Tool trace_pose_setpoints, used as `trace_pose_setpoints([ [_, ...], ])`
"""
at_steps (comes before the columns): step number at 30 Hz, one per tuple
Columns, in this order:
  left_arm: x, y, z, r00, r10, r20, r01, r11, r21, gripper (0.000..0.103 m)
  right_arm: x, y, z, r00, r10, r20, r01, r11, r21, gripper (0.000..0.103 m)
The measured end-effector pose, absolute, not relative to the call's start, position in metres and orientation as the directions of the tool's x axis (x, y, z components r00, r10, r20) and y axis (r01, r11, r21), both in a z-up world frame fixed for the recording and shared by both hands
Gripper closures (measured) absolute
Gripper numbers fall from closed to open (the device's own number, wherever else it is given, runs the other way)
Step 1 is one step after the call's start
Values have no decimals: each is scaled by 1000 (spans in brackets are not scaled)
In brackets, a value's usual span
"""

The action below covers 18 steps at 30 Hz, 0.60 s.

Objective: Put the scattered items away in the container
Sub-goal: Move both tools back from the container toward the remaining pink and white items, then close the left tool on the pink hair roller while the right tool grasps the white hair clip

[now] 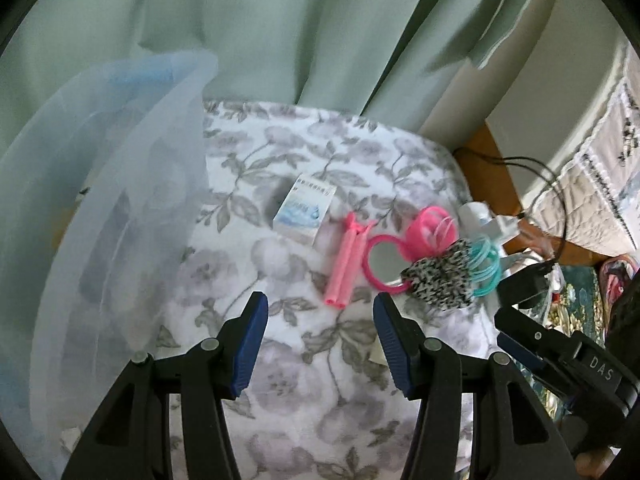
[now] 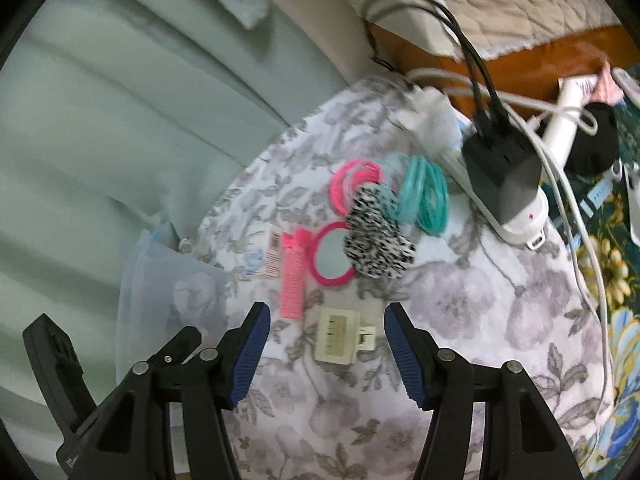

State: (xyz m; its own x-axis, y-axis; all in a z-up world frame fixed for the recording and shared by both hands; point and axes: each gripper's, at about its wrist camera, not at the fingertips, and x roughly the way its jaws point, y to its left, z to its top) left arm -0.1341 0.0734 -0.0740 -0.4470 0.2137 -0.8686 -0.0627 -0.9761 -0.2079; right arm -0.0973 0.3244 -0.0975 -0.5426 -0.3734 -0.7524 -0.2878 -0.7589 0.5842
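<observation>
- Centrally, the cream hair clip [image 2: 339,334] is seen lying flat on the floral cloth [image 2: 460,300], just ahead of the right hand-held gripper [image 2: 327,316] and framed between its blue pads; its long axis runs roughly along the line the fingers point.
- Both hand-held grippers are shown released: the jaws stand apart and nothing is held between them.
- The left hand-held gripper [image 1: 320,304] is shown over bare cloth, with the translucent container [image 1: 120,200] to its left; the right one is judged the nearer to the clip.
- Farther ahead, the pink comb [image 2: 292,276], pink mirror [image 2: 334,258], spotted scrunchie [image 2: 376,240], teal hair ties [image 2: 426,196] and pink hair ties [image 2: 352,184] are clustered.
- The clip is shown clearly in the right wrist view only; the small white box [image 1: 306,208] is seen whole only in the left.
</observation>
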Motion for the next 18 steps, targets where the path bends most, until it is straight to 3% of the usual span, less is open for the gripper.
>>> trace_pose_setpoints([
  [10,-149,74,-114,-330,175,-928,-19,-984,-179,47,-106,329,-129,-487,-372,-790,-333,-757,562,40],
  [18,-166,111,-122,-303,203,-931,-159,-974,-161,47,-117,319,-145,-447,-385,-808,-333,-766,549,40],
])
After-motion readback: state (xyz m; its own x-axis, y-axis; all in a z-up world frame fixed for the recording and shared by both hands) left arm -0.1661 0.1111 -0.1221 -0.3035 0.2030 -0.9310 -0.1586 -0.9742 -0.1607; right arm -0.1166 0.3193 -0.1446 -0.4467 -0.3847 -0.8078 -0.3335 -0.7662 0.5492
